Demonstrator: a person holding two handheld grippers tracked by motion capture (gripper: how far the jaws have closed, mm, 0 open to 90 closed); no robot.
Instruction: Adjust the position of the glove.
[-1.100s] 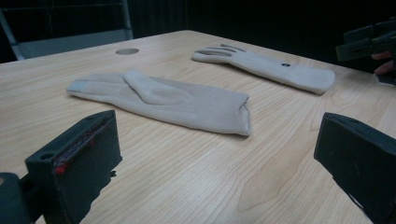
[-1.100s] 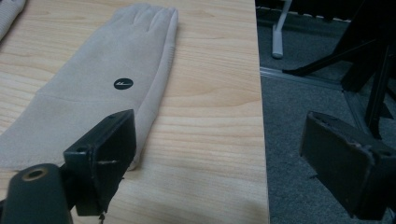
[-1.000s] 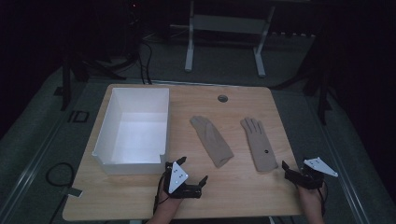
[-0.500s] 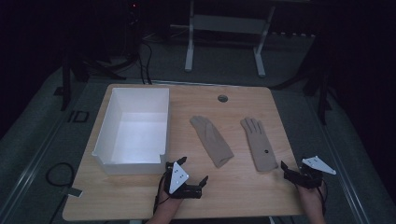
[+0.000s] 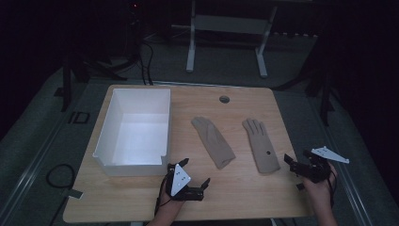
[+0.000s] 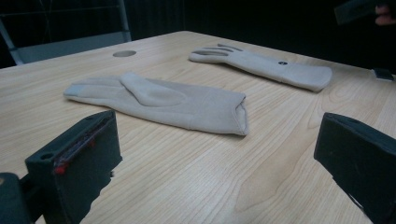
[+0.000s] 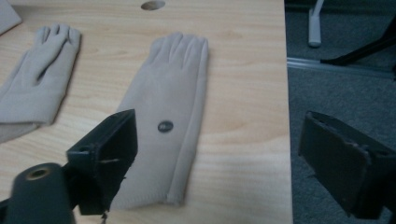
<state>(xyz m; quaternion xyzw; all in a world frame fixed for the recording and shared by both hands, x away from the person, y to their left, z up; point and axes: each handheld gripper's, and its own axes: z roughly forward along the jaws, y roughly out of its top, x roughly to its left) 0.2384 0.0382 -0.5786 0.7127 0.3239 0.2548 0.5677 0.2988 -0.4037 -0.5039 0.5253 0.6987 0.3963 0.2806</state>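
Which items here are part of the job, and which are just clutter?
In play:
- left glove, nearest the left hand-held gripper, jaws open
- right glove with a dark dot, nearest the right hand-held gripper, jaws open
- white bin, probably; it's empty beside the gloves

Lying about:
- round hole in the table
- frame legs on the floor beyond

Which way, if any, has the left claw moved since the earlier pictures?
No. In the high view the left claw sits at the same spot by the white box's near corner as before.
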